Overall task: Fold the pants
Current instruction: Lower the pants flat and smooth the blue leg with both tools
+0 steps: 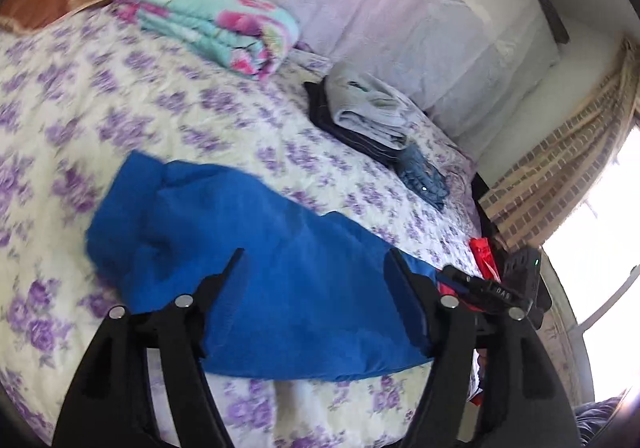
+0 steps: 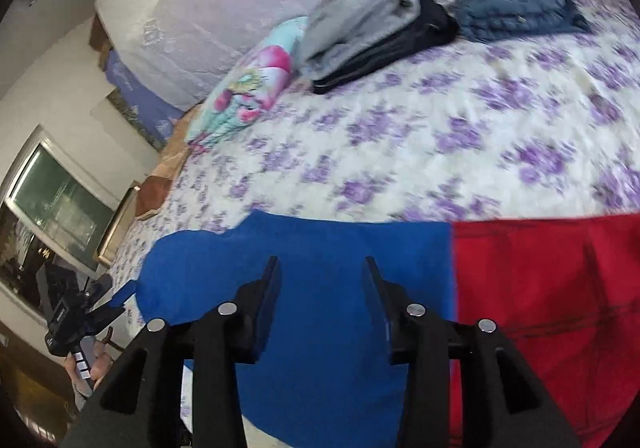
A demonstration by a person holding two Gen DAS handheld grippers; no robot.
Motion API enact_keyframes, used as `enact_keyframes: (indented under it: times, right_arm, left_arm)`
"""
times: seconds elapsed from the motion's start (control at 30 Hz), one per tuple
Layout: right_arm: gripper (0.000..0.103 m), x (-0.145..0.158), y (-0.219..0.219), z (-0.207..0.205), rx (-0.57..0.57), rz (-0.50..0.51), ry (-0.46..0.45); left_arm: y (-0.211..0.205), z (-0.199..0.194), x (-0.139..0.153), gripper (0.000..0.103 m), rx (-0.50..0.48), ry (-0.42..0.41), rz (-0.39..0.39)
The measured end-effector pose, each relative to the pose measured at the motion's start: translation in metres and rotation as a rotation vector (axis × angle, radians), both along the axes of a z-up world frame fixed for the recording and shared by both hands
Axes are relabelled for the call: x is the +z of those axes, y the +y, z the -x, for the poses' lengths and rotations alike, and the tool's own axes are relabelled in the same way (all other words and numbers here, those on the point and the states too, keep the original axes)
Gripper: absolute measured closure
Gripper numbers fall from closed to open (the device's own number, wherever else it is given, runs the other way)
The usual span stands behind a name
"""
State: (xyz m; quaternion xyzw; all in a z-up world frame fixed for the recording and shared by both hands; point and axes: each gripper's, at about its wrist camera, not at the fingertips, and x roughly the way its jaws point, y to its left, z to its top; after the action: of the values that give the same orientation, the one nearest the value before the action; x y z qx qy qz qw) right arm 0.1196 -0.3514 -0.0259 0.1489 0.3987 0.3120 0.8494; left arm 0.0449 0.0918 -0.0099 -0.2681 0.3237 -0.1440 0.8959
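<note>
Blue and red pants lie on the bed. In the left wrist view the blue part [image 1: 256, 268] lies rumpled under my left gripper [image 1: 316, 260], whose fingers are spread wide just above the cloth. A strip of the red part [image 1: 484, 256] shows at the right, beside my right gripper [image 1: 500, 288]. In the right wrist view the blue part [image 2: 320, 288] and the red part [image 2: 552, 296] lie flat side by side. My right gripper [image 2: 320, 268] is open over the blue cloth. My left gripper [image 2: 116, 294] shows at the far left, at the cloth's edge.
The bed has a purple flowered sheet [image 1: 120, 120]. A folded flowered blanket [image 1: 216, 24], a stack of folded grey and dark clothes [image 1: 360, 120] and folded jeans [image 1: 424, 176] lie at the far side. A mattress [image 1: 360, 0] leans behind. A curtain [image 1: 560, 176] hangs at the right.
</note>
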Motion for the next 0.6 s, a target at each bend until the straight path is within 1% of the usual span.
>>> enact_keyframes:
  times: [0.07, 0.13, 0.2, 0.23, 0.27, 0.3, 0.33, 0.4, 0.43, 0.47, 0.5, 0.53, 0.57, 0.6]
  right_arm:
    - [0.056, 0.011, 0.030, -0.002, 0.074, -0.032, -0.018]
    - [0.054, 0.015, 0.060, -0.007, 0.139, -0.061, -0.012]
    - [0.053, 0.015, 0.088, -0.013, 0.177, -0.079, 0.006]
    - [0.052, 0.012, 0.100, -0.016, 0.197, -0.089, 0.017]
    - [0.052, 0.009, 0.110, -0.019, 0.214, -0.097, 0.036]
    - [0.051, 0.005, 0.120, -0.024, 0.220, -0.098, 0.057]
    - [0.048, -0.001, 0.128, -0.028, 0.221, -0.095, 0.082]
    - [0.047, -0.022, 0.142, -0.044, 0.221, -0.054, 0.140]
    - [0.051, -0.032, 0.145, -0.052, 0.196, -0.019, 0.158]
    - [0.057, -0.045, 0.141, -0.062, 0.161, 0.005, 0.180]
    - [0.072, -0.051, 0.135, -0.067, 0.146, -0.008, 0.197]
    - [0.075, -0.052, 0.126, -0.072, 0.121, -0.037, 0.216]
    - [0.074, -0.050, 0.118, -0.073, 0.091, -0.056, 0.218]
    - [0.067, -0.045, 0.113, -0.072, 0.067, -0.066, 0.202]
  left_arm:
    - [-0.016, -0.007, -0.003, 0.034, -0.039, 0.008, -0.017]
    - [-0.028, -0.015, -0.015, 0.034, -0.069, 0.050, -0.038]
    - [-0.035, -0.019, -0.032, 0.034, -0.085, 0.099, -0.047]
    - [-0.033, -0.020, -0.043, 0.034, -0.078, 0.130, -0.047]
    - [-0.032, -0.020, -0.049, 0.034, -0.075, 0.140, -0.041]
    - [-0.030, -0.018, -0.055, 0.034, -0.080, 0.142, -0.025]
    - [-0.027, -0.017, -0.058, 0.034, -0.088, 0.134, -0.018]
    - [-0.025, -0.014, -0.057, 0.034, -0.101, 0.123, -0.018]
    - [-0.024, -0.013, -0.057, 0.034, -0.106, 0.125, -0.015]
    - [-0.022, -0.013, -0.057, 0.034, -0.110, 0.129, -0.010]
    - [-0.020, -0.011, -0.057, 0.034, -0.113, 0.134, -0.006]
    - [-0.018, -0.008, -0.054, 0.034, -0.111, 0.132, -0.001]
    - [-0.017, -0.005, -0.050, 0.034, -0.104, 0.125, 0.002]
    - [-0.017, -0.001, -0.045, 0.033, -0.096, 0.115, 0.004]
